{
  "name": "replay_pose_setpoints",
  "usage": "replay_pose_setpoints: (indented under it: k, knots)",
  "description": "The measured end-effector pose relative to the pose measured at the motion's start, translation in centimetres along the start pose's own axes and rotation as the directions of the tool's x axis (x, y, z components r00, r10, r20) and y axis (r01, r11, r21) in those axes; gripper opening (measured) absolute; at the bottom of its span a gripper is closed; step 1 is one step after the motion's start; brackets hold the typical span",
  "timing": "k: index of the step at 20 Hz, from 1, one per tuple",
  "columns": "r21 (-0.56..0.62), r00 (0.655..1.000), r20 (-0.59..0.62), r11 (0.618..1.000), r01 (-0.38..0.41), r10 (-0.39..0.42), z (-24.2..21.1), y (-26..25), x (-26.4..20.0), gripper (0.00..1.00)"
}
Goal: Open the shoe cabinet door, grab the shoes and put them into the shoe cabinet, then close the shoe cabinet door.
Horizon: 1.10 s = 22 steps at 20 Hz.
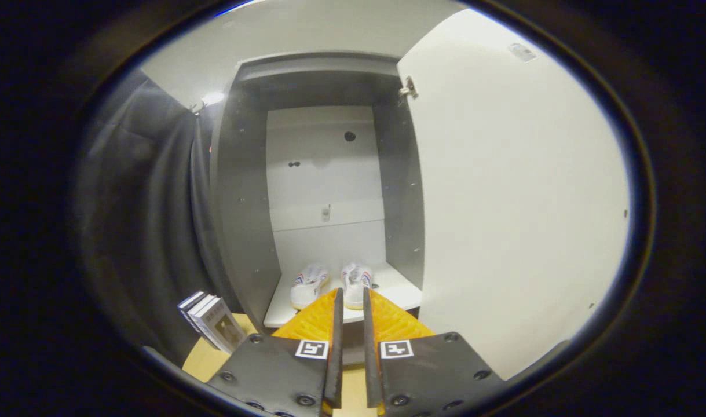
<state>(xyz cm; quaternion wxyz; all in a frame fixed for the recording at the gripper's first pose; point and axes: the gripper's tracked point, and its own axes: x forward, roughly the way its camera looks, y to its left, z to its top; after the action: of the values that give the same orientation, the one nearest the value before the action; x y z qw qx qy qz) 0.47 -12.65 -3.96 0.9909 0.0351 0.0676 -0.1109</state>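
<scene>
Gripper view looks into the shoe cabinet [245,231], whose dark side walls frame a pale back panel with a few small holes. Its door [515,202] stands swung open on the right of the opening, a hinge [409,88] showing near its top inner corner. A pair of white shoes [329,284] sits side by side on the cabinet's pale bottom shelf [396,289], toes toward the camera, just beyond the fingertips. The gripper [353,292] hangs in front of the opening with its jaws nearly together, a narrow gap between them and nothing held. Left of the cabinet, a few books [211,318] lean against the dark curtain; they seem to rest on a wooden surface [205,359], though the distortion there blurs the detail.
</scene>
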Motion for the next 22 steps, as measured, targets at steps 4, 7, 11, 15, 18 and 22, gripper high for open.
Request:
replay_pose_setpoints:
  k: [4,7,11,15,18,22]
  knots:
    - [0.006,0.997,0.058,0.999,0.043,-0.043,2.1,-3.7,-3.4,0.18]
    - [0.017,0.995,0.093,0.999,0.038,-0.039,3.4,-6.0,-6.3,0.18]
    - [0.008,0.994,0.108,1.0,0.016,-0.017,4.4,-9.7,-10.1,0.18]
    - [0.015,0.995,0.102,1.0,-0.019,0.017,4.8,-13.4,-13.4,0.18]
    - [0.013,0.994,0.102,0.999,-0.05,0.048,4.7,-15.6,-15.7,0.18]
    - [0.011,0.992,0.114,0.998,-0.055,0.053,4.8,-18.7,-18.0,0.18]
